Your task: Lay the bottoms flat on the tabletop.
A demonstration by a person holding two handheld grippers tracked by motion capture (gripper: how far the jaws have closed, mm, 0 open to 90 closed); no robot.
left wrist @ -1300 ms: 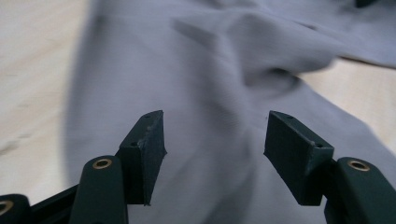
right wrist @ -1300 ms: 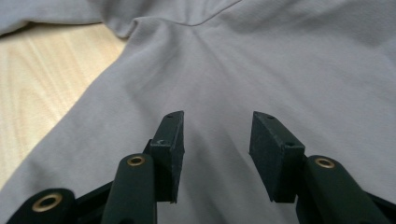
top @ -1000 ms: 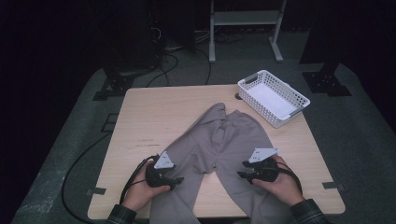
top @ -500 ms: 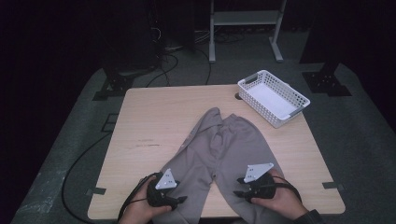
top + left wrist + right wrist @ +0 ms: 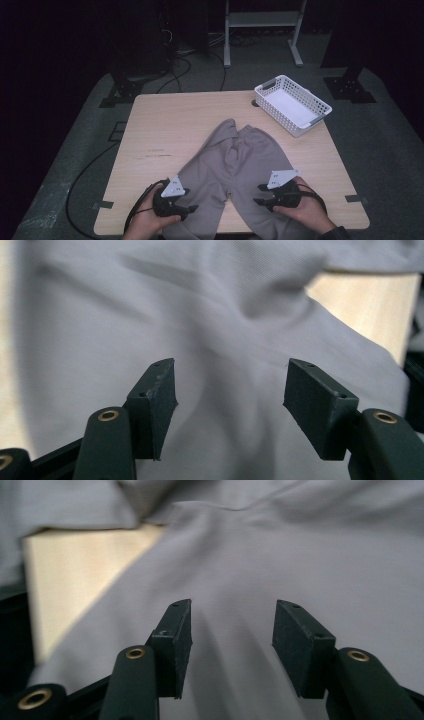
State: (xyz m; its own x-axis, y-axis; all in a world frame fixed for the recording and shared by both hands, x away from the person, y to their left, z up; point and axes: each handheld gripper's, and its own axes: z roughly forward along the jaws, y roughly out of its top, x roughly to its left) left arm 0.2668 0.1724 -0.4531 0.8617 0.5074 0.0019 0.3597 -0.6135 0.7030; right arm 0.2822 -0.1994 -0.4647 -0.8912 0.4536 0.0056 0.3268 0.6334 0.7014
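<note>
Grey trousers (image 5: 240,160) lie flat on the wooden table (image 5: 165,125), waist toward the far side and both legs running over the front edge. My left gripper (image 5: 191,208) rests at the outer edge of the left leg, held in a hand. Its jaws stand open over the grey cloth (image 5: 150,315), which lies beyond the pads and is not pinched (image 5: 230,395). My right gripper (image 5: 260,196) sits on the right leg (image 5: 325,545). Its jaws (image 5: 232,640) have just been opening a little and stand open, with cloth behind them and none pressed.
A white plastic basket (image 5: 292,105) stands at the table's far right corner. Bare wood shows between the two legs (image 5: 75,565). Black cables (image 5: 95,165) trail off the left side to the floor. A metal stand (image 5: 260,30) rises behind the table.
Both grippers have moved toward the front edge of the table. The trousers have slid slightly the same way.
</note>
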